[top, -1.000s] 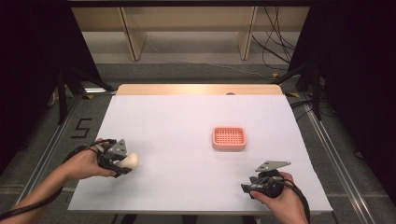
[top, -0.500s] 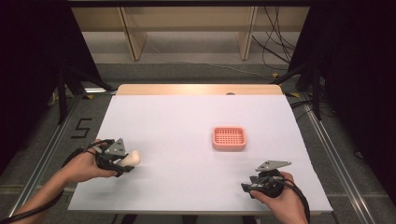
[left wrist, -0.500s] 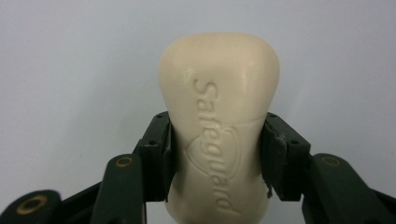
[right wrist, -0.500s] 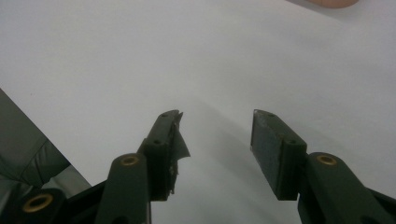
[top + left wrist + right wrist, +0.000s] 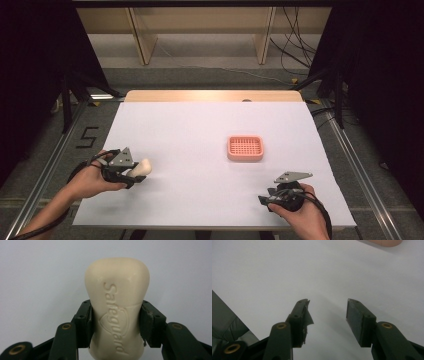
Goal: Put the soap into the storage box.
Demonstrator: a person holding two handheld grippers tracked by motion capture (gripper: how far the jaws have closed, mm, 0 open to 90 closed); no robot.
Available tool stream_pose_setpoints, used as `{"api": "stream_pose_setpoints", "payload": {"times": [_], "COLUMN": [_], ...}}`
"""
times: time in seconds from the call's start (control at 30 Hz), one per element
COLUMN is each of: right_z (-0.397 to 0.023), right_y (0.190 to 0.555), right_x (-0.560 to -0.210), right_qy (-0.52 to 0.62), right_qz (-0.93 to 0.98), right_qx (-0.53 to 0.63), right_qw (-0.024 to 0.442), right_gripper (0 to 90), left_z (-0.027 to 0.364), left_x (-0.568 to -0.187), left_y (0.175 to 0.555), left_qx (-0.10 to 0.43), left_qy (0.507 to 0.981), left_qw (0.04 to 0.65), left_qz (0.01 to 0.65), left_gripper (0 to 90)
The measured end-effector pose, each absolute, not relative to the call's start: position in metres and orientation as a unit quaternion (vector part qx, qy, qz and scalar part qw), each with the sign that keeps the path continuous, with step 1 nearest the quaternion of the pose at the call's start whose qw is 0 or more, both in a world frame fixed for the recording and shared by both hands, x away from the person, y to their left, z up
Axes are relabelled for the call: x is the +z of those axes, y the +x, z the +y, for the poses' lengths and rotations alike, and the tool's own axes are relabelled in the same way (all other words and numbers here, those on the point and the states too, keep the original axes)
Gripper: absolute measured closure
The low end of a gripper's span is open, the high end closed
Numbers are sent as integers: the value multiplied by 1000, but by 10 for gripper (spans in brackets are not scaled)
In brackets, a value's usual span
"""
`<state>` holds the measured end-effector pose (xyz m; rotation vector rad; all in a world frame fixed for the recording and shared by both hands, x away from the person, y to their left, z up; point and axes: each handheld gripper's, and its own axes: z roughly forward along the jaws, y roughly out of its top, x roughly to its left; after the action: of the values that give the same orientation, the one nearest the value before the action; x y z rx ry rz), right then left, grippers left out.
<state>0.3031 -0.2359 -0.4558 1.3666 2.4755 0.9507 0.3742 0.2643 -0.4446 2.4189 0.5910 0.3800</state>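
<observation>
A cream bar of soap (image 5: 117,307) stamped "Safeguard" is clamped at its waist between the two black jaws of my left gripper (image 5: 116,322), which is shut on it. In the high view the soap (image 5: 140,167) sticks out to the right of the left gripper (image 5: 131,172) at the left side of the white table, slightly above the surface. A pink slotted soap dish (image 5: 245,148) rests right of the table's middle. My right gripper (image 5: 264,200) stays near the front right edge, and its jaws (image 5: 327,312) stand open with nothing between them.
The white table cover (image 5: 200,130) ends at a wooden strip (image 5: 210,96) at the back. Metal rails run along both sides, and cables lie on the floor at the back right. A corner of the pink dish (image 5: 384,242) peeks in at the top of the right gripper view.
The left hand has shifted the gripper and soap a little to the right and away from me. The right gripper has stayed in place.
</observation>
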Motion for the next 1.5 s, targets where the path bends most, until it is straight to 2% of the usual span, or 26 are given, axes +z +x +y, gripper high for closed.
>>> {"api": "stream_pose_setpoints", "payload": {"times": [0.5, 0.6, 0.63, 0.97, 1.0, 1.33, 1.37, 1.5], "right_z": [-236, -237, -237, -242, -243, -243, -246, -247], "right_y": [303, 305, 303, 303, 305, 299, 300, 300], "right_x": [-454, -457, -454, -450, -452, -449, -450, -449], "right_qy": [459, 447, 464, 459, 446, 479, 468, 473], "right_qz": [822, 817, 814, 817, 818, 803, 806, 802], "right_qx": [325, 347, 337, 334, 344, 340, 344, 348], "right_qw": [86, 111, 91, 100, 117, 100, 113, 112], "right_gripper": [529, 529, 529, 529, 529, 530, 529, 531], "left_z": [261, 258, 257, 246, 245, 236, 235, 232], "left_x": [-445, -444, -444, -443, -442, -441, -441, -439], "left_y": [371, 371, 371, 370, 369, 370, 370, 373], "left_qx": [158, 156, 159, 158, 162, 155, 154, 159], "left_qy": [899, 895, 895, 884, 883, 879, 879, 876], "left_qw": [334, 343, 343, 362, 363, 376, 377, 381], "left_qz": [236, 238, 238, 249, 249, 250, 247, 248], "left_gripper": [496, 496, 496, 496, 496, 496, 496, 496]}}
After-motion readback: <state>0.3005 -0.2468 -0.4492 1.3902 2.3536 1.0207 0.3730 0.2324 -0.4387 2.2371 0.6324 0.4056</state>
